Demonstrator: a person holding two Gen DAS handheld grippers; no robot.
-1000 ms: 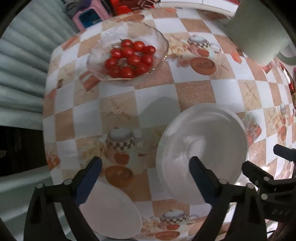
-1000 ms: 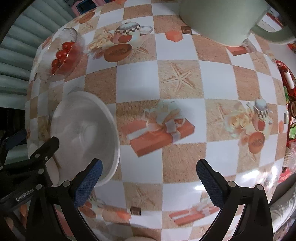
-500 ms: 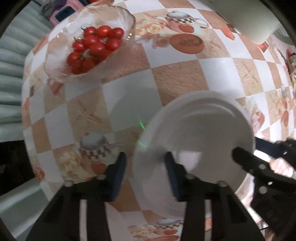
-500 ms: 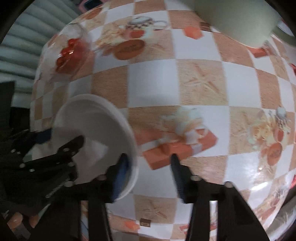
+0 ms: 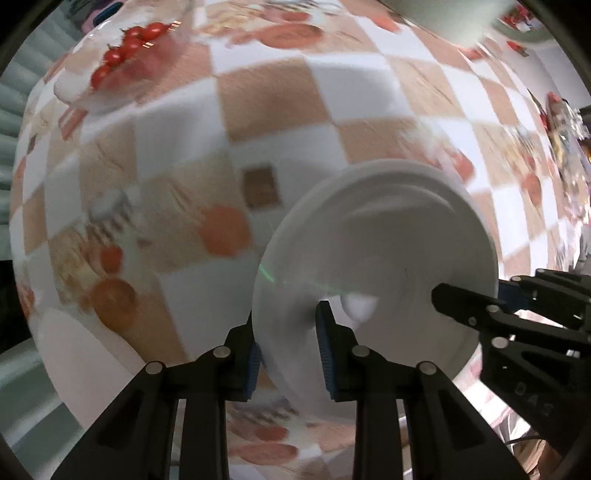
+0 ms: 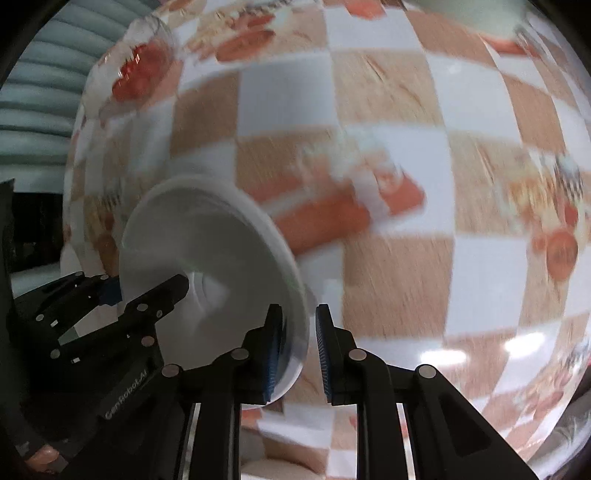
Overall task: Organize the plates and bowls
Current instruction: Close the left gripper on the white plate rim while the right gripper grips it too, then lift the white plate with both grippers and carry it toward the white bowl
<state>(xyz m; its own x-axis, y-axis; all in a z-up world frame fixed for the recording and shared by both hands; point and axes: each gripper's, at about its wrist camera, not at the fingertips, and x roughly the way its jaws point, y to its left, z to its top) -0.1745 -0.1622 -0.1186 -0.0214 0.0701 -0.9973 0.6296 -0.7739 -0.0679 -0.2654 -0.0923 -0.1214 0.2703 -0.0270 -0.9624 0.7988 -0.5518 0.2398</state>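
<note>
A white bowl (image 5: 388,258) is held over the checked tablecloth, tilted. My left gripper (image 5: 290,360) is shut on its near left rim, one finger inside and one outside. My right gripper (image 6: 299,354) is shut on the opposite rim of the same bowl (image 6: 207,258). Each gripper shows in the other's view: the right one in the left wrist view (image 5: 517,317), the left one in the right wrist view (image 6: 110,310). A second white dish (image 5: 92,354) lies at the table's near left edge, partly hidden.
A glass bowl of cherry tomatoes (image 5: 125,55) stands at the far left of the table; it also shows in the right wrist view (image 6: 136,70). A pale green mug (image 5: 454,18) stands at the far right. The table edge runs along the left.
Both grippers have closed from wide open onto the white bowl's rim, one on each side. The bowl has tilted and the views have shifted and blurred.
</note>
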